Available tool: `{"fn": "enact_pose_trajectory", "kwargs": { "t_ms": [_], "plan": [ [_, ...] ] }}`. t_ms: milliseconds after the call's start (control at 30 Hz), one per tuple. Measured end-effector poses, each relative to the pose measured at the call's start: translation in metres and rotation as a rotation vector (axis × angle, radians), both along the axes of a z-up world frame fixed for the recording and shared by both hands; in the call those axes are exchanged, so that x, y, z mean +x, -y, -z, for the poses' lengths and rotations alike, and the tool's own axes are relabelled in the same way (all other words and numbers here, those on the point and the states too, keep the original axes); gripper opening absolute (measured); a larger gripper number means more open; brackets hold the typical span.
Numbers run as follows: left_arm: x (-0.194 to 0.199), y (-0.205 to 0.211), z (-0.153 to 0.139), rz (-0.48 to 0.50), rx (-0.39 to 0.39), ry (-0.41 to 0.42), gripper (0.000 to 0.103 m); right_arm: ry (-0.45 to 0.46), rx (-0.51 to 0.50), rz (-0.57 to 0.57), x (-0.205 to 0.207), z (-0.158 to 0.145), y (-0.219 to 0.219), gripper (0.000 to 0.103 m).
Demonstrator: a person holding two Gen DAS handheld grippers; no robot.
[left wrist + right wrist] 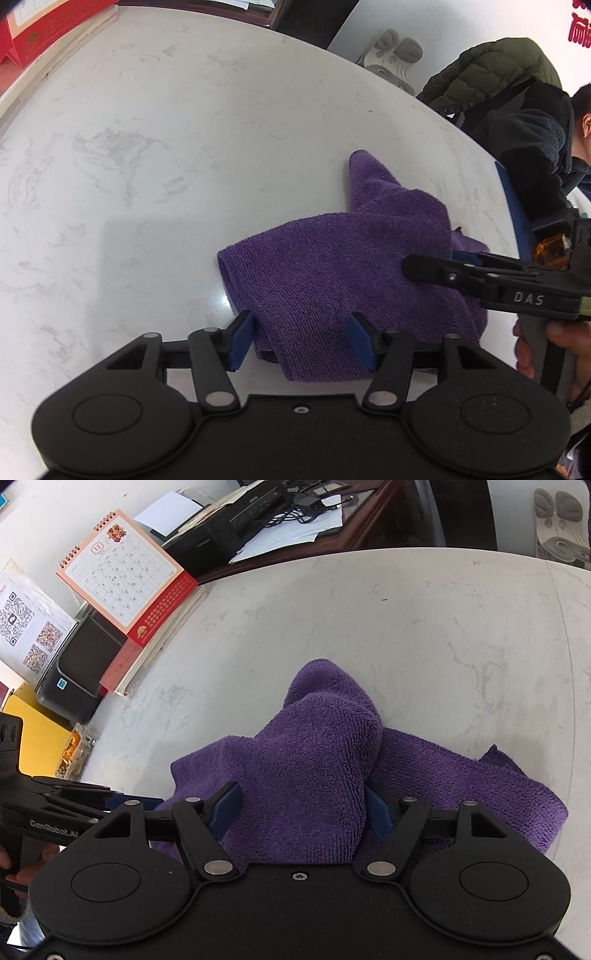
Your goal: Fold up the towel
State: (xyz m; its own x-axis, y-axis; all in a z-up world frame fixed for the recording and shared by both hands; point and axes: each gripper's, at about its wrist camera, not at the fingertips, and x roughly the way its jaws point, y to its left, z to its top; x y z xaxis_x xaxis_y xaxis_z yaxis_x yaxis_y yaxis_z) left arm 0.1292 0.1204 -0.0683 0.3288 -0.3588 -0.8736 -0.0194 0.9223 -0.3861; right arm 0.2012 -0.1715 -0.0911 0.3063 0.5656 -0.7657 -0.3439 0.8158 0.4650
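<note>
A purple towel (332,266) lies crumpled on the white marble table (147,166). My left gripper (301,341) stands open over the towel's near corner. The cloth lies loose between its blue pads (242,343). My right gripper (432,264) comes in from the right onto the towel's right side. In the right wrist view a thick hump of the towel (317,760) fills the gap of my right gripper (303,814), which is shut on it. The left gripper (140,800) shows at the towel's left edge.
A desk calendar (125,572), a black printer (81,672) and a stack of books line the table's far left edge. A red box (37,22) stands at one corner. A person in a dark jacket (528,147) sits beyond the table's right edge.
</note>
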Motion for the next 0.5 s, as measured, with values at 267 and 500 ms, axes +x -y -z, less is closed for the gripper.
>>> {"fn": "enact_pose_trajectory", "kwargs": {
  "t_ms": [267,500],
  "plan": [
    [0.0,-0.001,-0.01,0.0,-0.012,0.028,0.059,0.004,-0.002,0.0,0.0,0.0,-0.001,0.072],
    [-0.001,0.008,-0.021,0.04,0.037,0.069,0.059,0.005,-0.002,0.002,-0.002,0.0,-0.001,0.072]
  ]
}}
